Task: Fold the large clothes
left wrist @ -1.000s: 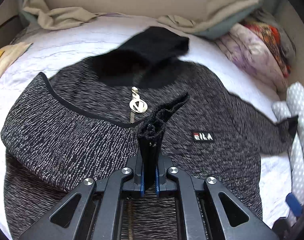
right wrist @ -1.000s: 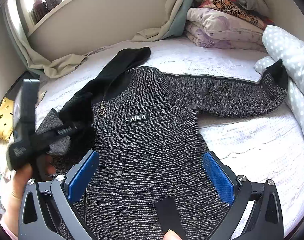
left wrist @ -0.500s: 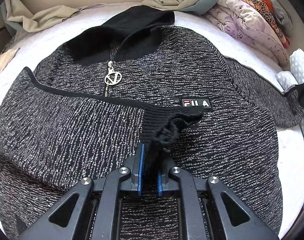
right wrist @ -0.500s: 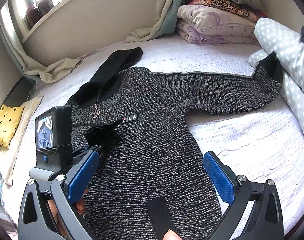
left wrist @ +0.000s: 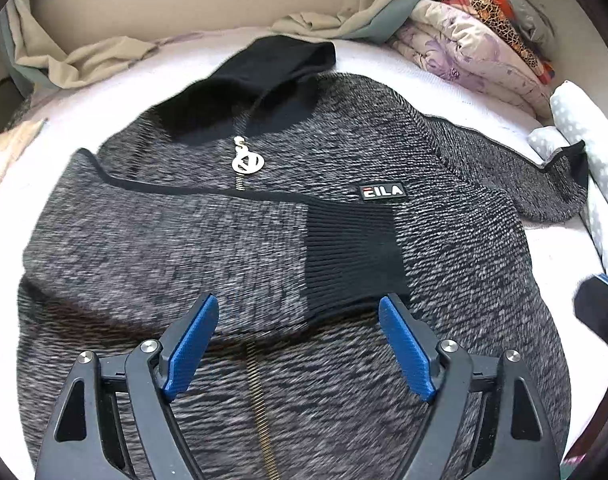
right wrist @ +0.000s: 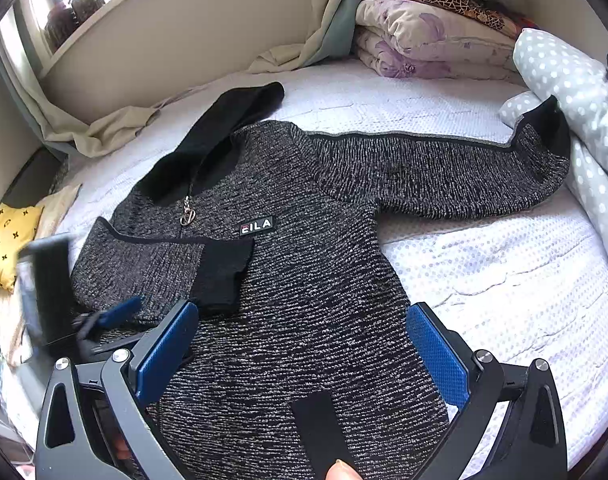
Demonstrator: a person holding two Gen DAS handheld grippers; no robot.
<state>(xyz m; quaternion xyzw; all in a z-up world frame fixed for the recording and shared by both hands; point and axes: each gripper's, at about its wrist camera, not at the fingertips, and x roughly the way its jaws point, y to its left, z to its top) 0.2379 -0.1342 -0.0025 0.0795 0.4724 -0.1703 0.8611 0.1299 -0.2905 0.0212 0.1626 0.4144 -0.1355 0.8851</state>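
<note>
A grey-and-black knitted zip hoodie [left wrist: 443, 280] [right wrist: 304, 280] lies face up on the bed, its black hood [left wrist: 272, 68] toward the wall. One sleeve is folded across the chest, and its black ribbed cuff [left wrist: 351, 252] [right wrist: 224, 272] lies flat below the logo patch. My left gripper [left wrist: 300, 304] hovers just short of that cuff with its jaws opening and nothing between them; it shows blurred in the right wrist view [right wrist: 104, 320]. The other sleeve [right wrist: 443, 172] stretches out to the right. My right gripper [right wrist: 304, 312] stands open over the hoodie's lower body, holding nothing.
Folded quilts [right wrist: 423, 40] are stacked at the back right, beside a polka-dot pillow [right wrist: 563, 80] that the outstretched sleeve's end touches. A yellow cushion [right wrist: 8, 236] lies at the left edge. Beige cloth [left wrist: 84, 60] is bunched along the wall. White bedcover [right wrist: 503, 280] lies bare to the right.
The left gripper has gone from shut on the cuff to wide open. The cuff has dropped flat onto the chest, and the left gripper has drawn back from it. The right gripper has stayed put.
</note>
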